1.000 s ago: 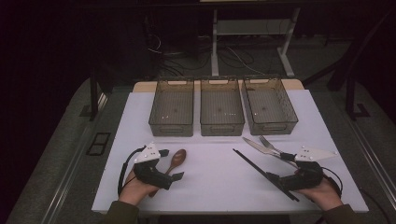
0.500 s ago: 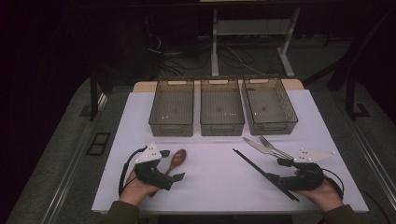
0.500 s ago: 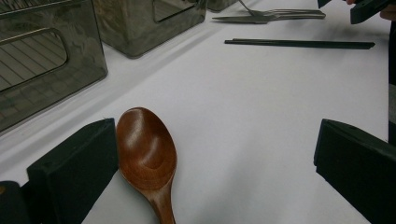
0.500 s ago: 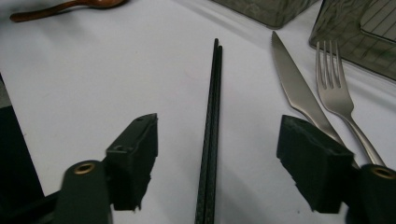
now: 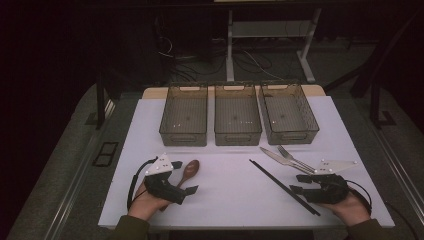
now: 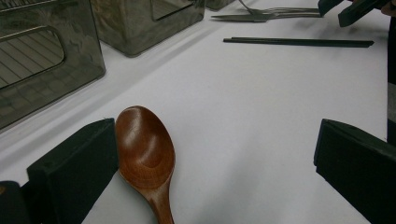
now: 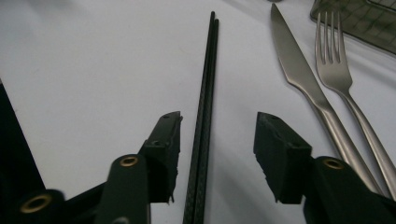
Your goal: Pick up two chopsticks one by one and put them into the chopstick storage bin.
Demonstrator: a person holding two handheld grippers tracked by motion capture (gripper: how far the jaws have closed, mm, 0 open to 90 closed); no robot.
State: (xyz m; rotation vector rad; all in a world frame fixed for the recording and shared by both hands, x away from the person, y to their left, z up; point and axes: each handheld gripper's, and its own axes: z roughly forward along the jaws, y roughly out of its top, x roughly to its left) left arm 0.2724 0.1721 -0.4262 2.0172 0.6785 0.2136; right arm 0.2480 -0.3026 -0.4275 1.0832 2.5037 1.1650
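A brown wooden spoon (image 5: 190,170) lies on the white table, its bowl (image 6: 144,149) right beside the left pad of my left gripper (image 6: 215,140). That gripper (image 5: 184,177) rests at the front left, open wide around the spoon. A pair of black chopsticks (image 5: 282,186) lies slantwise at the front right. My right gripper (image 5: 297,183) straddles them. In the right gripper view the chopsticks (image 7: 208,84) run between the jaws of the right gripper (image 7: 218,119), nearer the left pad, with a gap on each side. Those jaws have just been closing.
Three see-through grey bins (image 5: 182,136), (image 5: 237,135), (image 5: 292,134) stand in a row at the back of the table. A steel knife (image 5: 274,156) and fork (image 5: 294,158) lie beside the chopsticks, knife (image 7: 299,74) and fork (image 7: 336,65) right of the right gripper's jaws.
The right gripper's jaws have narrowed around the chopsticks. Both hands and the left gripper have stayed where they were.
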